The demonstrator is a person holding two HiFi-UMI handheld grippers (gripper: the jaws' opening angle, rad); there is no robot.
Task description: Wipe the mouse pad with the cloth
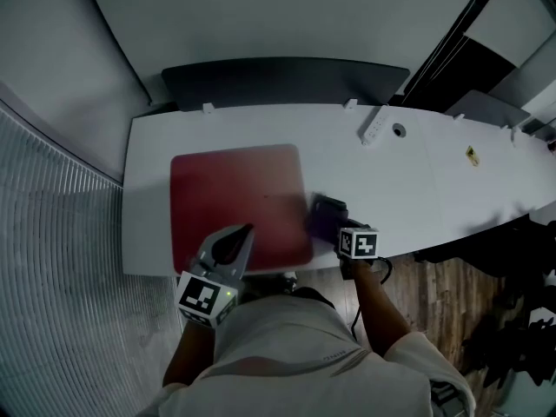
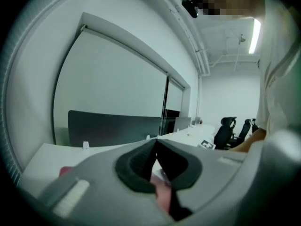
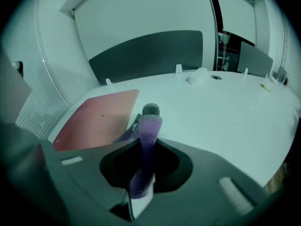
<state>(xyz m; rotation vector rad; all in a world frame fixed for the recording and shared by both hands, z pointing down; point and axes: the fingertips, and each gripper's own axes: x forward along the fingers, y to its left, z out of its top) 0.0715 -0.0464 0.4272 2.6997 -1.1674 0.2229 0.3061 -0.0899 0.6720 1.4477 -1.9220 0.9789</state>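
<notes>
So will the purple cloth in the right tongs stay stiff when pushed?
Probably floppy: the cloth bunches into a fold pinched in the right tongs. Likely light. Its fuzzy surface should grip, not slip, on the mouse pad.

Your head camera looks steeply down on the desk (image 1: pixel 452 189) from over its 6 o'clock edge. Both gripper views sit low and close over it, facing roughly 12 o'clock. All three share the mouse pad (image 1: pixel 234 198) and the dark partition (image 1: pixel 287 81).
</notes>
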